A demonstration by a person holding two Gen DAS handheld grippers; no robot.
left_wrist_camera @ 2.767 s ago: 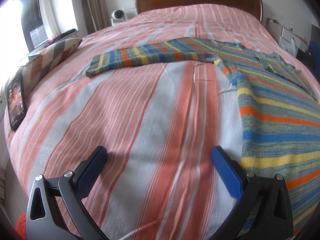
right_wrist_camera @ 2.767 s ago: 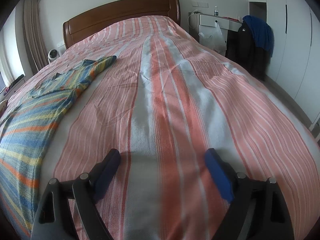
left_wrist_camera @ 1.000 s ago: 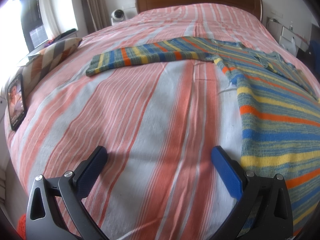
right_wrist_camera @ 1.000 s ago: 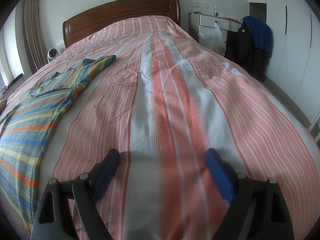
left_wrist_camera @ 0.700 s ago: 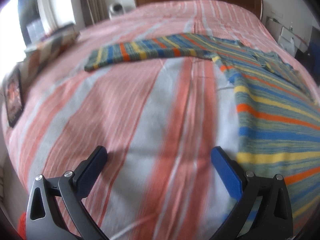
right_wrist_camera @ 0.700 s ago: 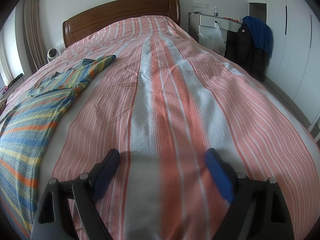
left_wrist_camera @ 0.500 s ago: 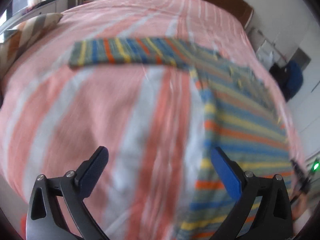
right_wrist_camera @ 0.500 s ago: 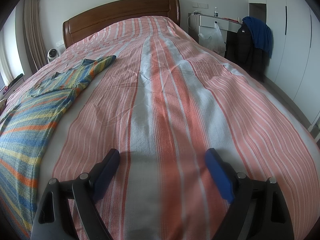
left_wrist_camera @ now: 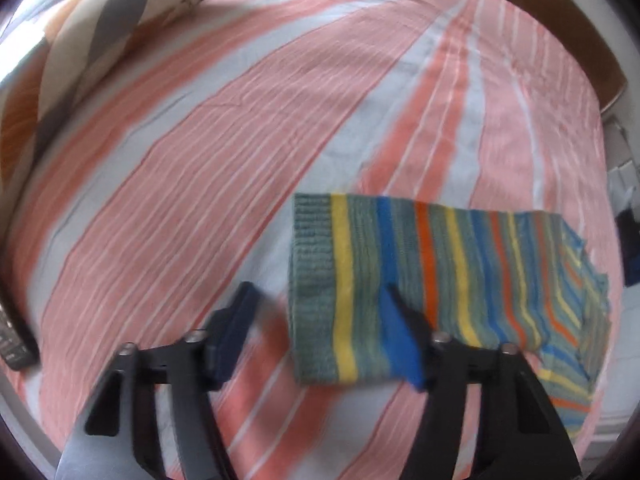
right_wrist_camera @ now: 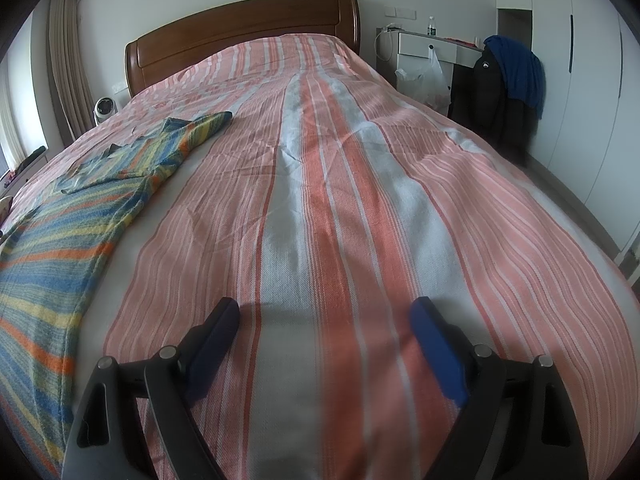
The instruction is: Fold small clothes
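Now the left gripper (left_wrist_camera: 316, 320) hangs steeply over the cuff end of the striped sweater's sleeve (left_wrist_camera: 400, 280), which lies flat on the pink-and-white striped bedspread (left_wrist_camera: 200, 180). In the left wrist view the sleeve's long axis runs left to right, its ribbed grey-green cuff (left_wrist_camera: 312, 264) pointing left and the other end running off right into the rumpled body of the garment. Its yellow, blue and orange bands cross the sleeve at right angles to that axis. The left jaws have just been closing and stand partly drawn in; the cuff's lower part lies between the two blue pads, but the frame is blurred and I cannot tell whether either pad touches the knit. A striped cushion (left_wrist_camera: 100, 28) sits at the far left of the bed.

The right gripper (right_wrist_camera: 326, 332) is held over bare bedspread with its jaws spread wide and nothing between them. In its view the sweater (right_wrist_camera: 60, 232) lies well off to the left, its long axis running up the bed toward the wooden headboard (right_wrist_camera: 240, 28), the other sleeve (right_wrist_camera: 200, 128) angled out to the right
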